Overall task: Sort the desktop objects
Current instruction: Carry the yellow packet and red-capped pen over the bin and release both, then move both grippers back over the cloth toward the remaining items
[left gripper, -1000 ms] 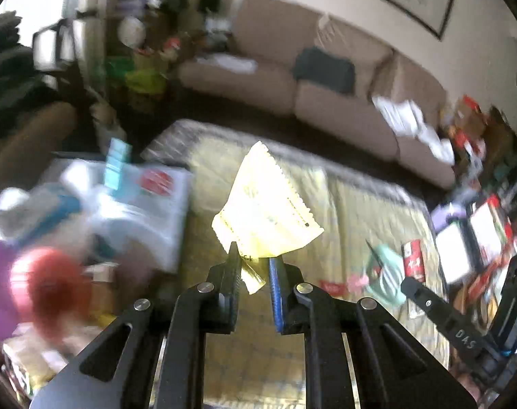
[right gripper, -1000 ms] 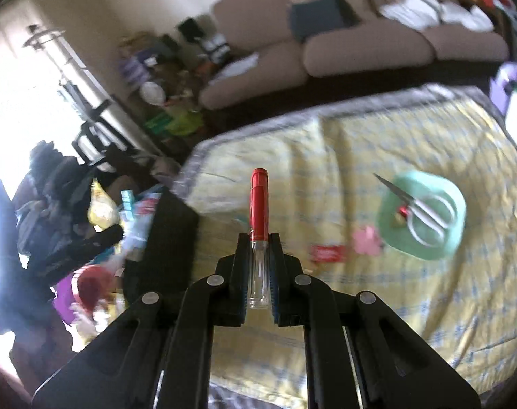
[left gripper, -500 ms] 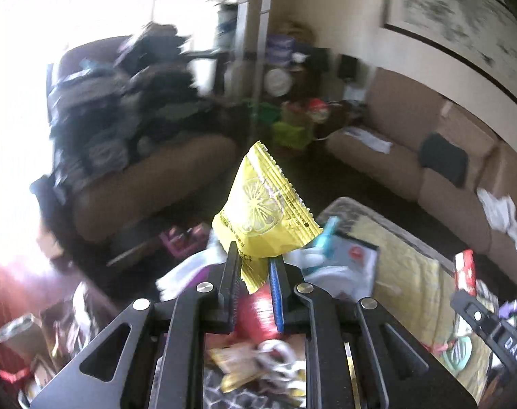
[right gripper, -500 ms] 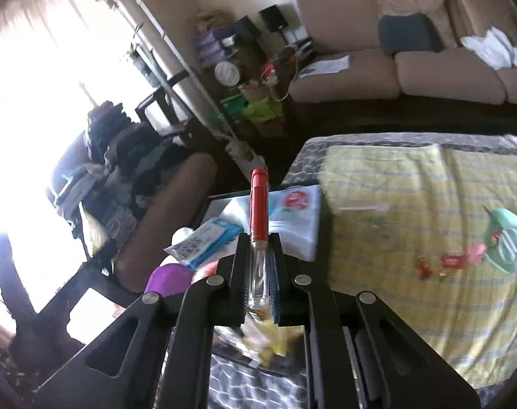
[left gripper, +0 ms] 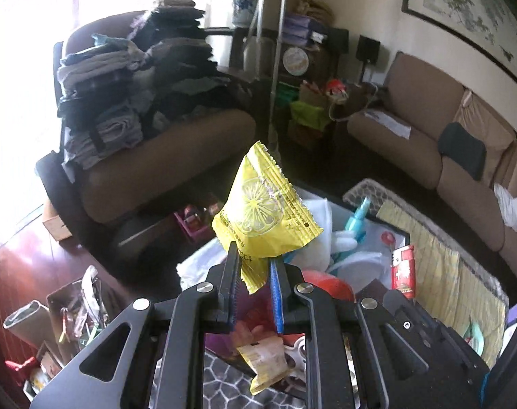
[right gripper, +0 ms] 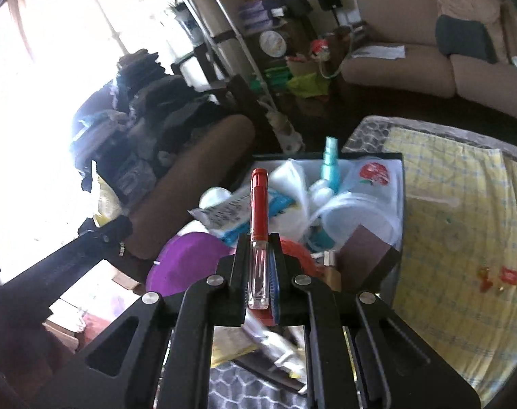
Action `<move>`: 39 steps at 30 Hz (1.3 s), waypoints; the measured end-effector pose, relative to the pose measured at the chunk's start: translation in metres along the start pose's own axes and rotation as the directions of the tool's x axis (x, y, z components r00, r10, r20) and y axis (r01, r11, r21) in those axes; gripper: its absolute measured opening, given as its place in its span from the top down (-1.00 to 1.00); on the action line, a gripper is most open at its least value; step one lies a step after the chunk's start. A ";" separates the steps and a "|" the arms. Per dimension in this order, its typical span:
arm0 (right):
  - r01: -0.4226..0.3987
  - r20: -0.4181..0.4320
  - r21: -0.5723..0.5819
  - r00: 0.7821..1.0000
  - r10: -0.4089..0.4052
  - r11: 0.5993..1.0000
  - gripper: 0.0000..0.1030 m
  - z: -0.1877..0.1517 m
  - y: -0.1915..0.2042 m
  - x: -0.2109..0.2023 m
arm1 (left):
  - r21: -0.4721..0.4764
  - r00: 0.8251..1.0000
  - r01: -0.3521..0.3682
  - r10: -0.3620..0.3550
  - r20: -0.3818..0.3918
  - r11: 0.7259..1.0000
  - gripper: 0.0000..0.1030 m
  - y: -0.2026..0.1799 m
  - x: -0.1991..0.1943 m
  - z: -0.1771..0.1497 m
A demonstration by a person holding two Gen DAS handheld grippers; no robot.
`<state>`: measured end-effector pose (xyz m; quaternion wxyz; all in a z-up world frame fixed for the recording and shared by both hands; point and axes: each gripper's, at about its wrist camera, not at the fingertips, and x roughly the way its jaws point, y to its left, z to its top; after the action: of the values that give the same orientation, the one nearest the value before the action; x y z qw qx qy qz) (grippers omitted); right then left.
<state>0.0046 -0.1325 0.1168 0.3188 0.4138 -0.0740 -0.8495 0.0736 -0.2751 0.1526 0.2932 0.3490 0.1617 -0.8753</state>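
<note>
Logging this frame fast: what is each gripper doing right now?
Left gripper: closed on the yellow lemon snack packet.
Right gripper: closed on the red-capped pen.

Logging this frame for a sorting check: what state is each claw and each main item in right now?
left claw: shut on the yellow lemon packet
yellow lemon packet: held by its lower edge, raised above the box
right claw: shut on the red-capped tube
red-capped tube: gripped by its clear end, cap on, pointing forward
black box: open, piled full
</note>
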 end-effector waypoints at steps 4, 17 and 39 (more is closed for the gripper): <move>0.028 -0.026 0.035 0.999 -0.027 0.999 0.81 -0.004 -0.022 0.013 | 0.021 0.999 0.033 -0.032 -0.041 0.999 0.71 -0.007 0.010 -0.003; -0.014 -0.079 0.093 0.997 0.022 0.996 0.80 -0.010 -0.043 0.028 | 0.035 0.989 0.097 -0.092 -0.114 0.995 0.70 -0.016 0.030 -0.008; 0.119 0.077 0.206 0.987 -0.138 0.971 -0.71 -0.006 -0.093 -0.036 | -0.067 0.965 0.211 -0.218 -0.146 0.975 -0.79 -0.020 0.014 -0.005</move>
<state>-0.0192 -0.0365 0.1003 0.2161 0.4086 -0.1469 -0.8745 0.0559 -0.2630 0.1404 0.1922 0.3878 0.2427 -0.8682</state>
